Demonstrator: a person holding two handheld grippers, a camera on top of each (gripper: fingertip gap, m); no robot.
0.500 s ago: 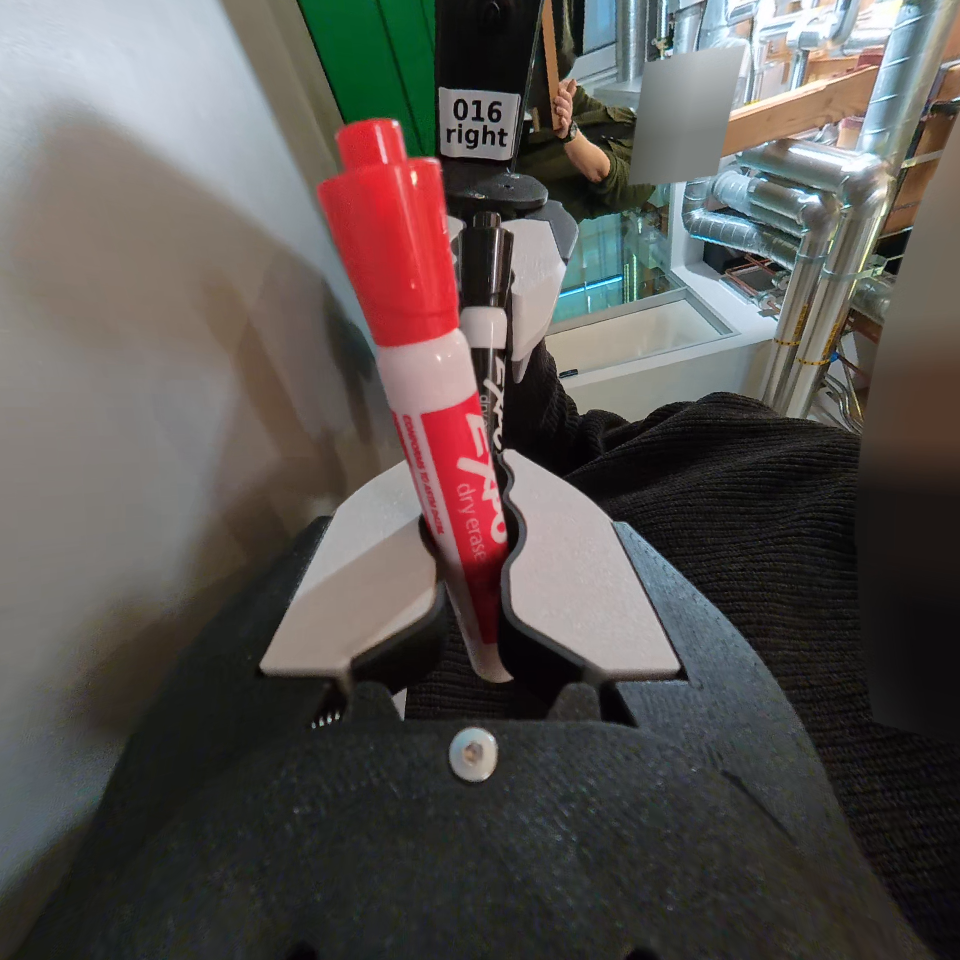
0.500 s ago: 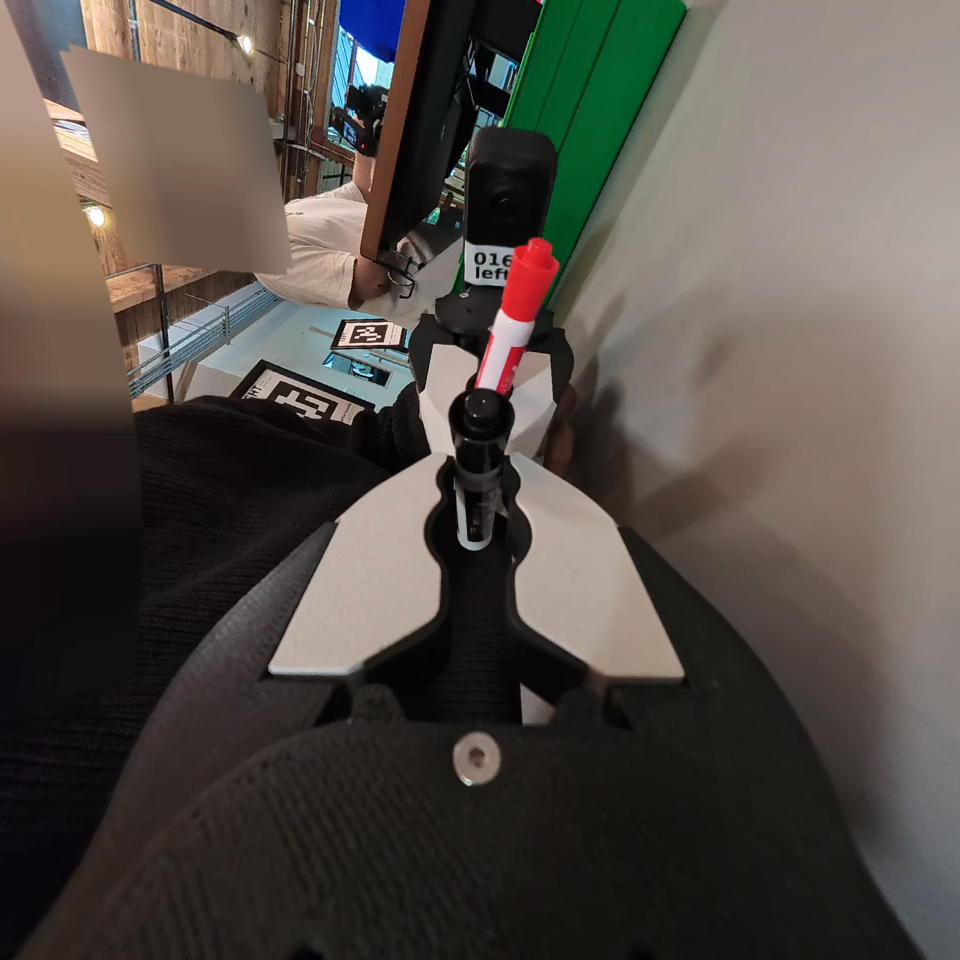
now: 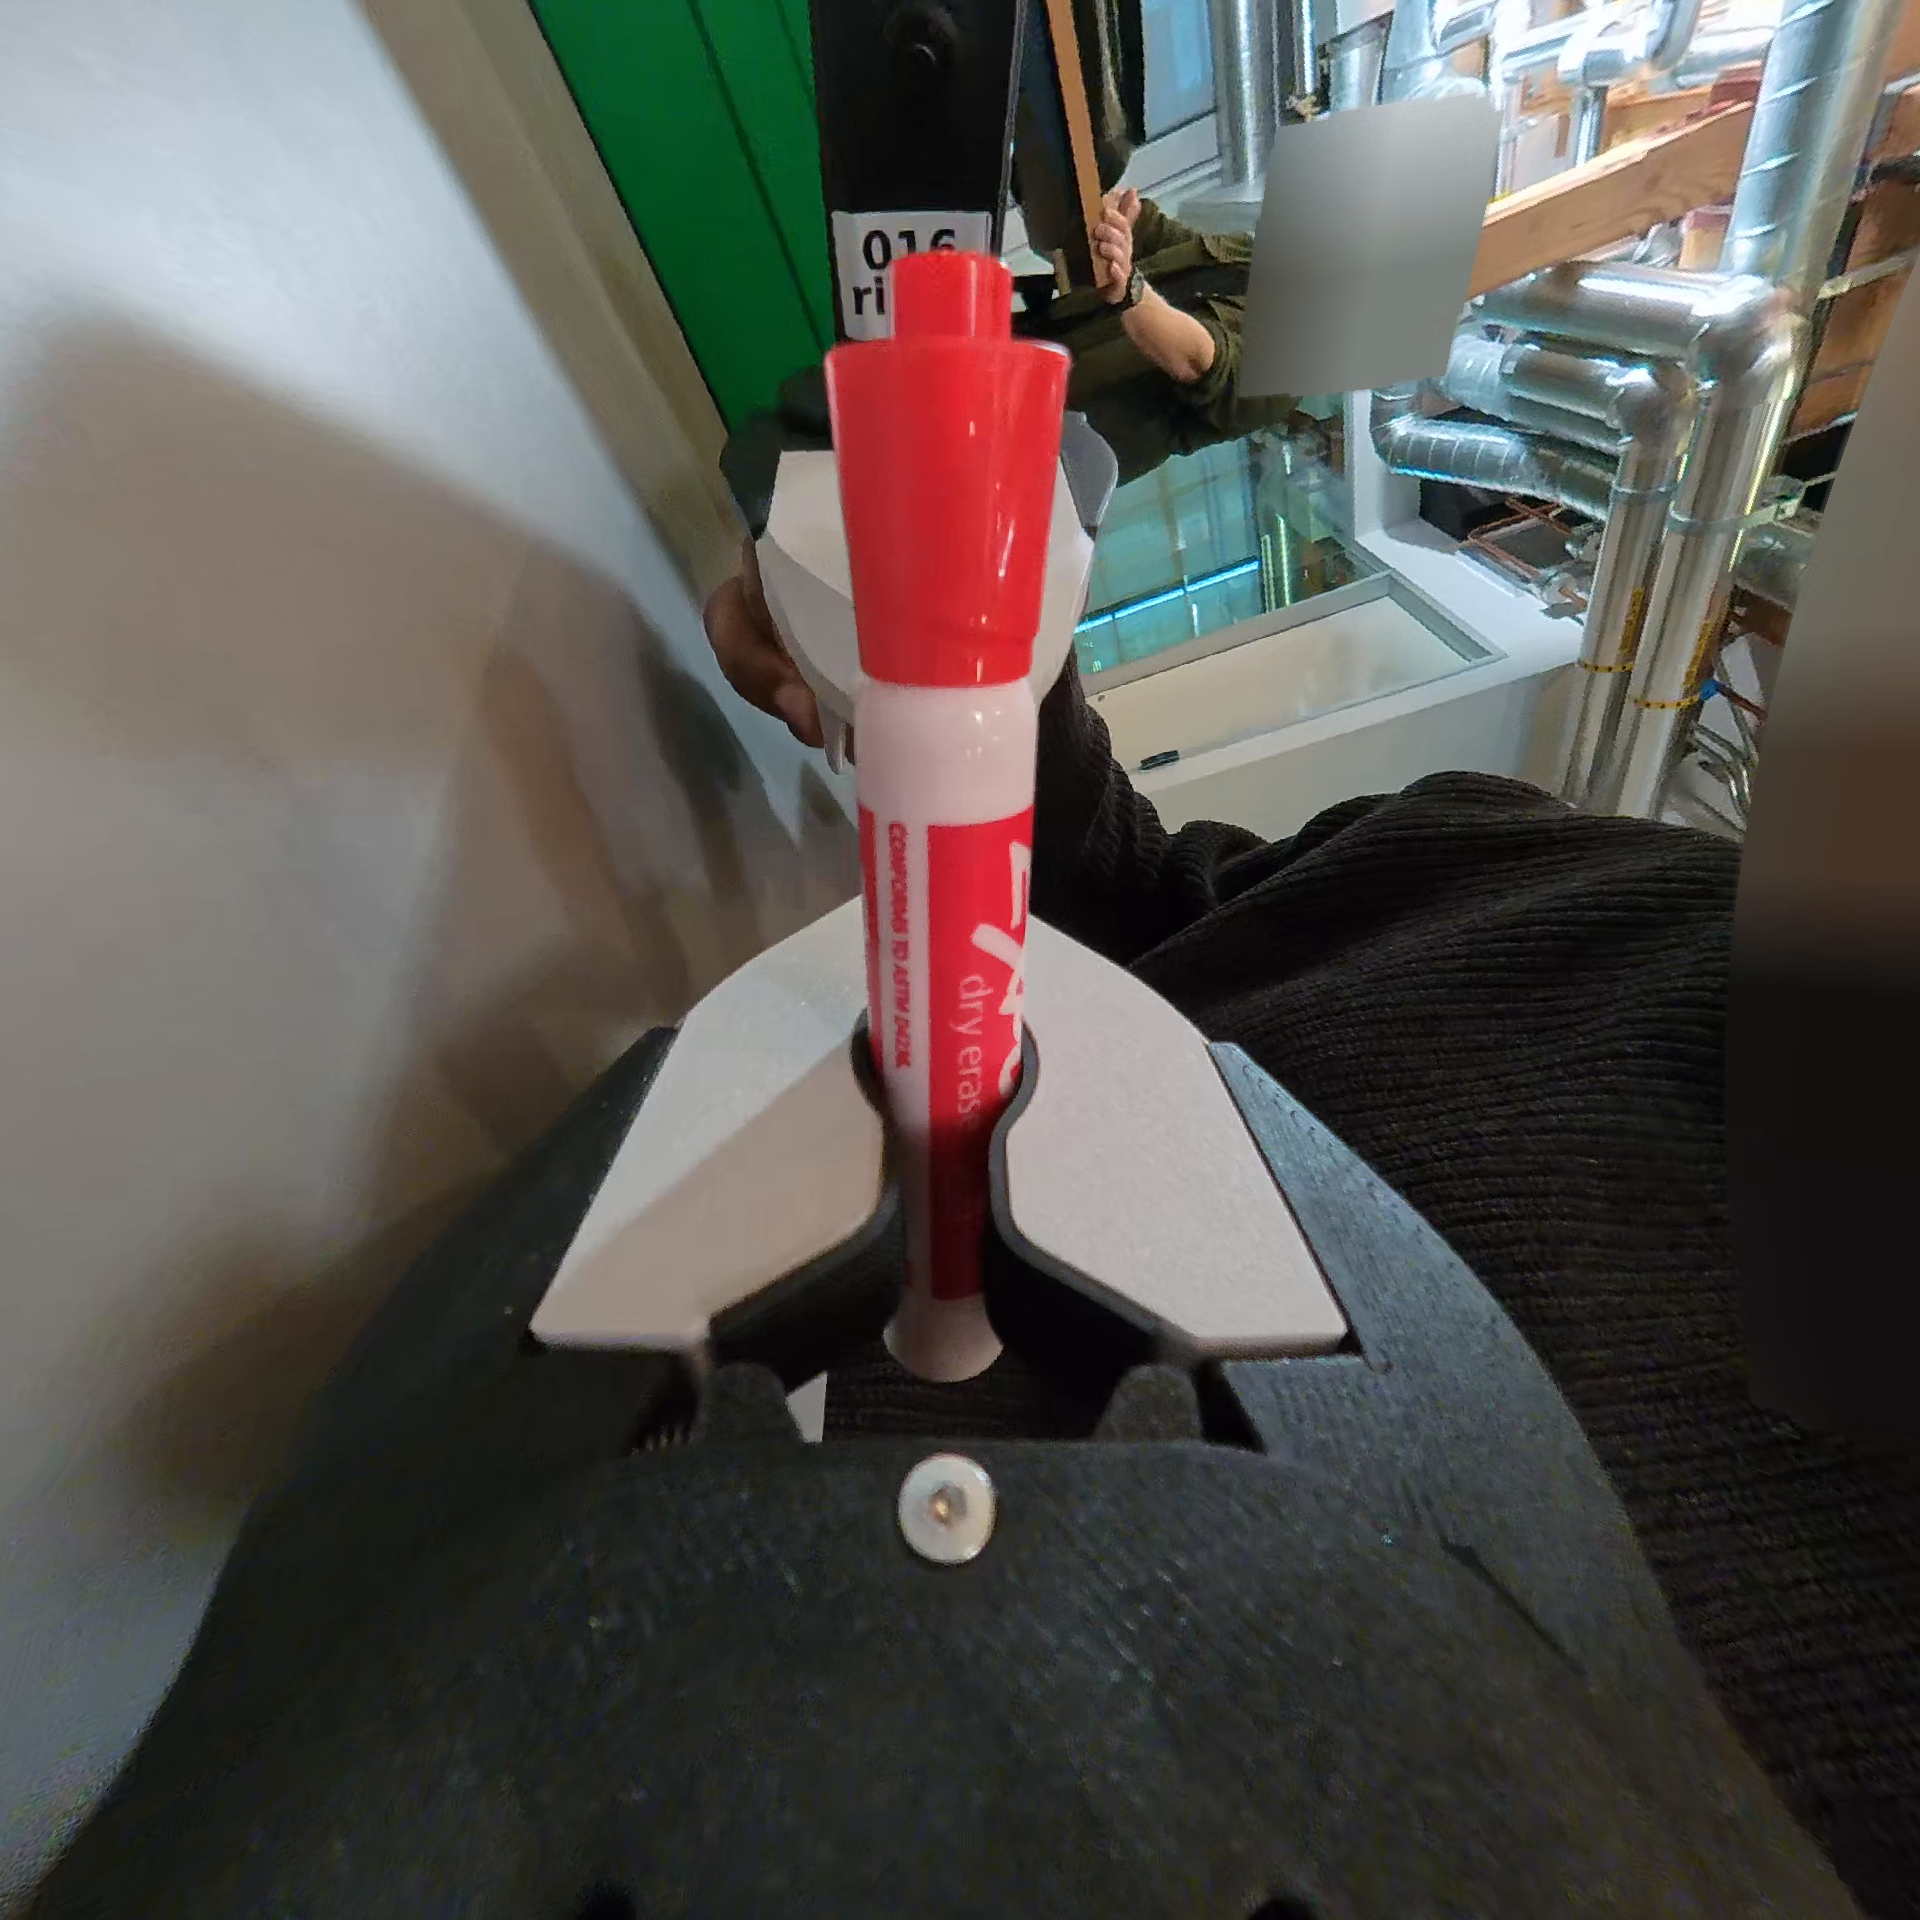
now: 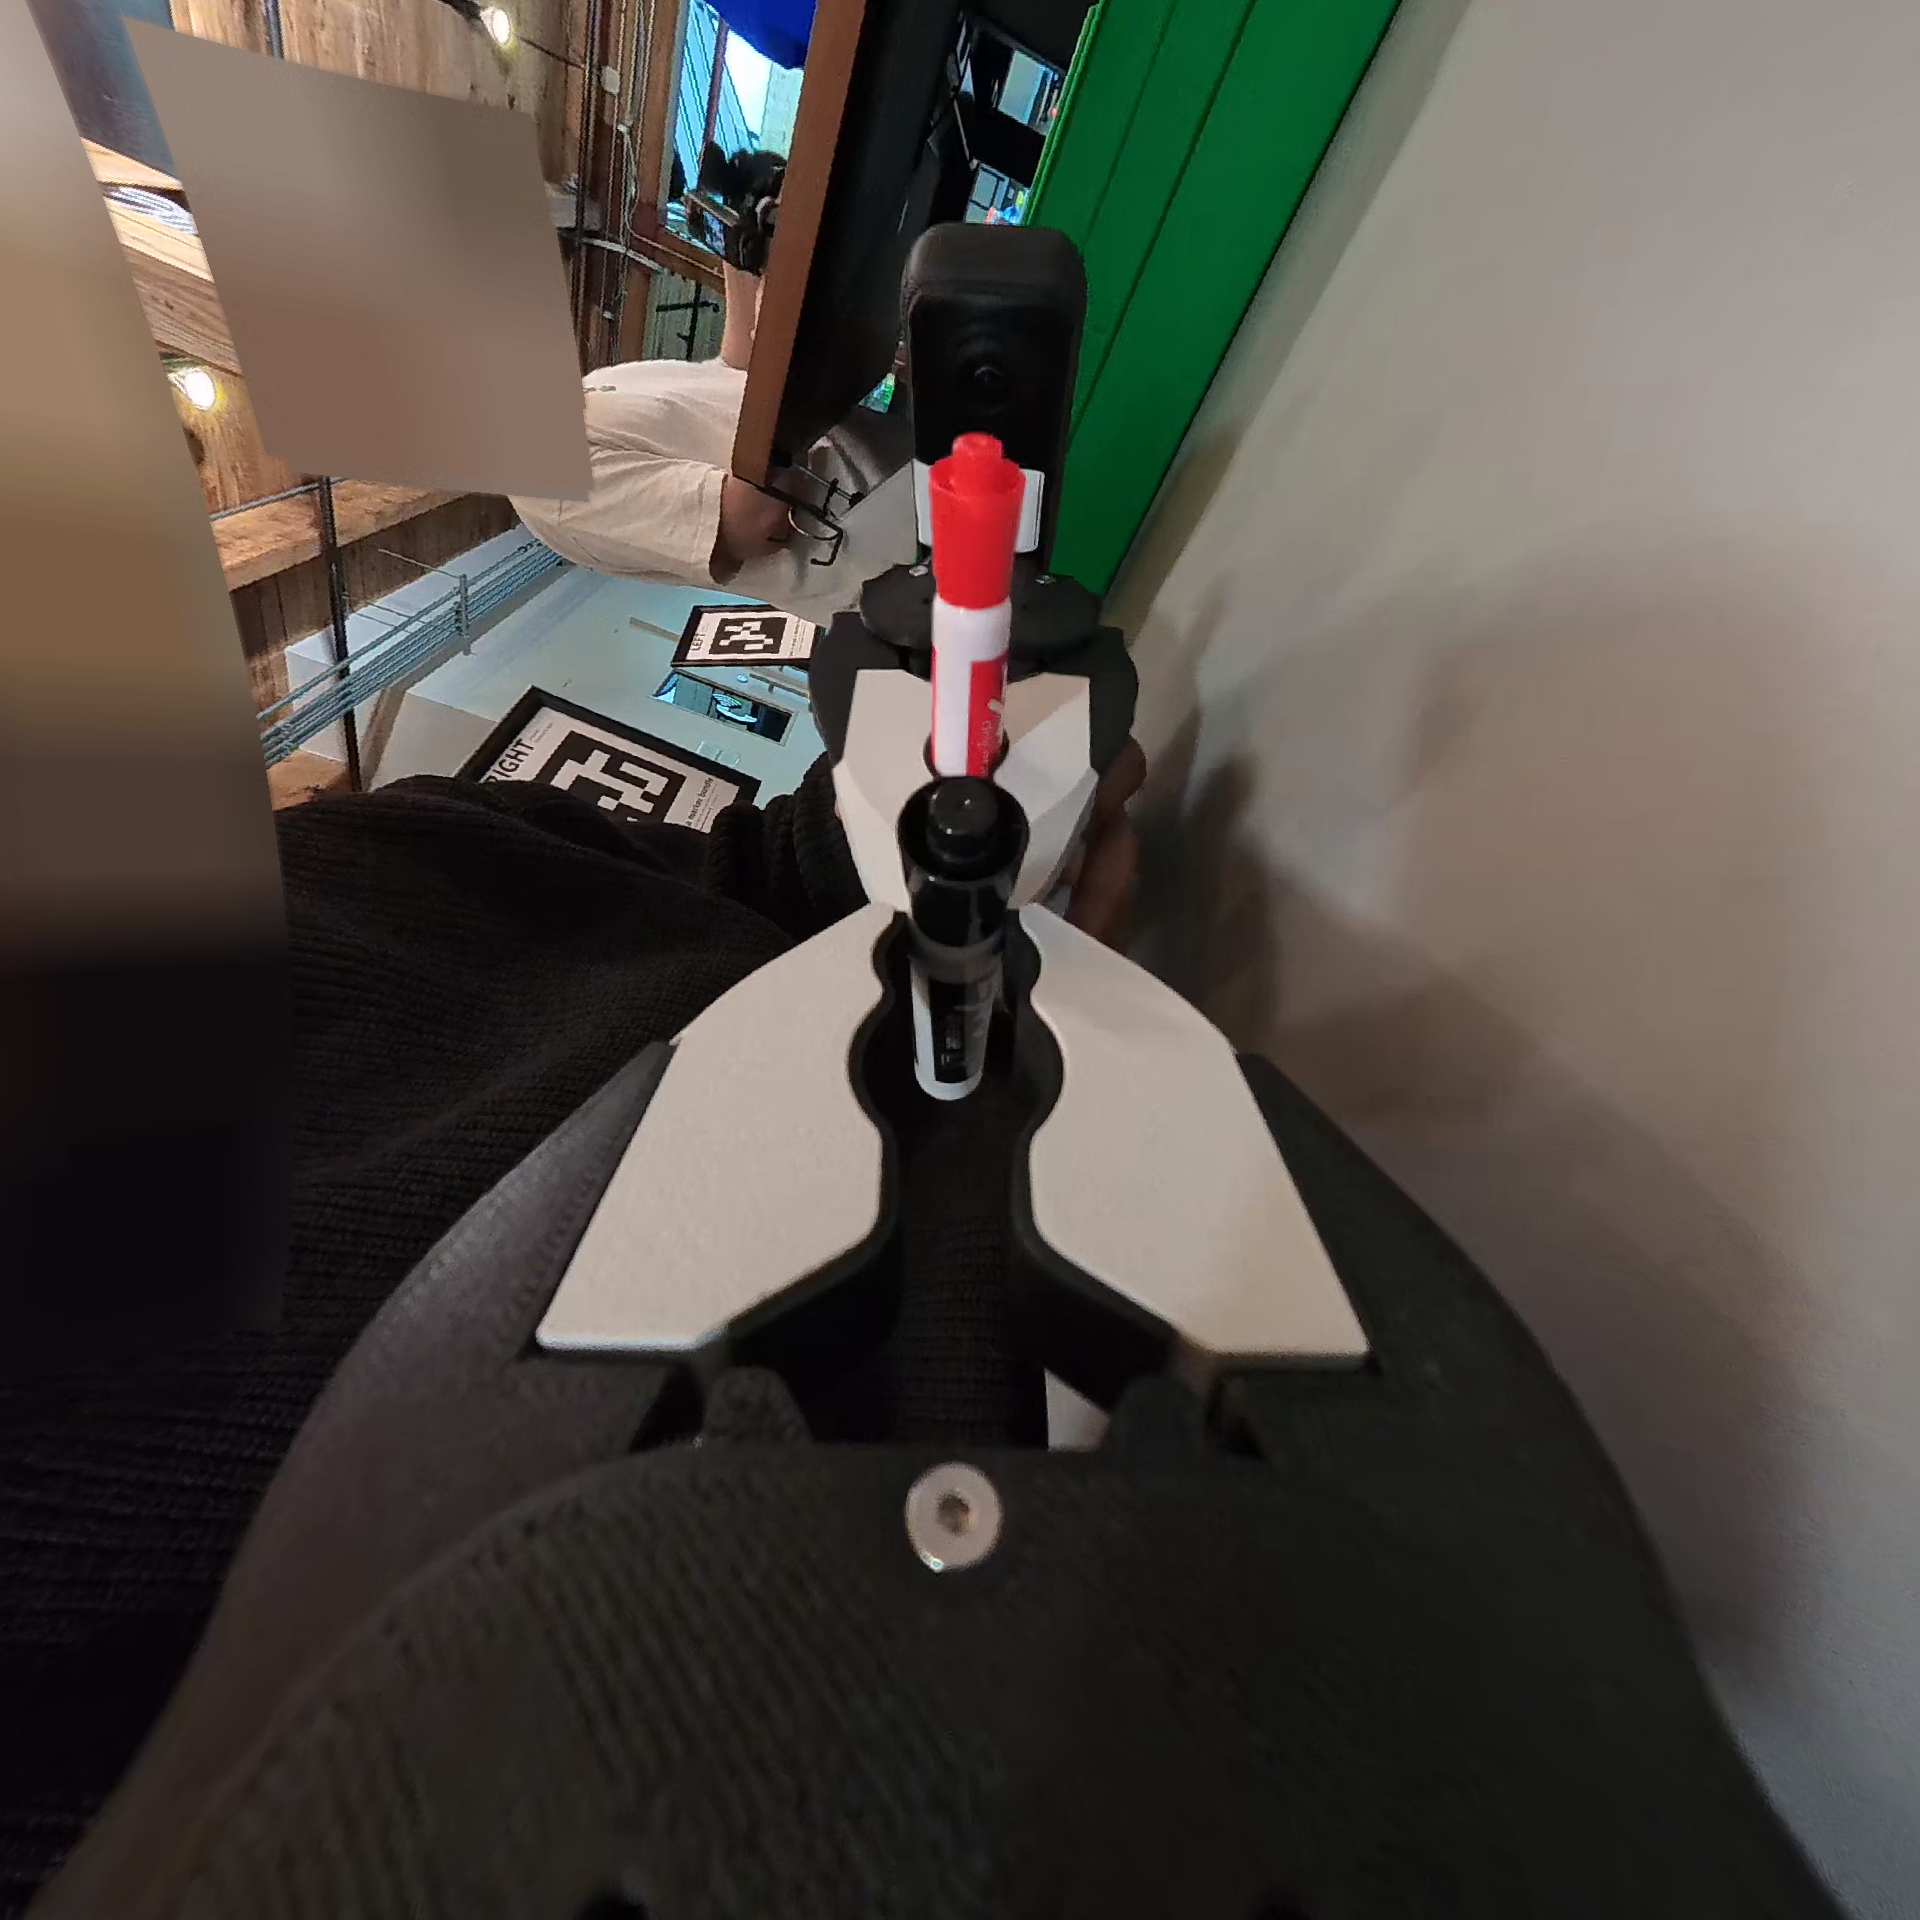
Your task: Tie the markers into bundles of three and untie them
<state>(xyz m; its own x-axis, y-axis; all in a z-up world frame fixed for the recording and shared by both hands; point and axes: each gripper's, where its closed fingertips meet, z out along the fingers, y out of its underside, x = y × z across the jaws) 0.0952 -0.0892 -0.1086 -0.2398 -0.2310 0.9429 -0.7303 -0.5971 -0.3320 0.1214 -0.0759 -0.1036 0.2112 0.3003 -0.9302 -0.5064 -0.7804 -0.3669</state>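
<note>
Left gripper [image 3: 945, 1081] is clamped on my red marker [image 3: 951, 727], cap pointing away; right gripper [image 4: 951, 977] pinches the black marker [image 4: 954, 935] near its tail. Both face each other in mid-air beside the grey wall [image 4: 1558, 623]. I'd bring the barrels parallel and touching, caps level. Red is fat with a white collar; black is slimmer.

The red marker [image 3: 951, 727] hides the black marker behind it.
</note>
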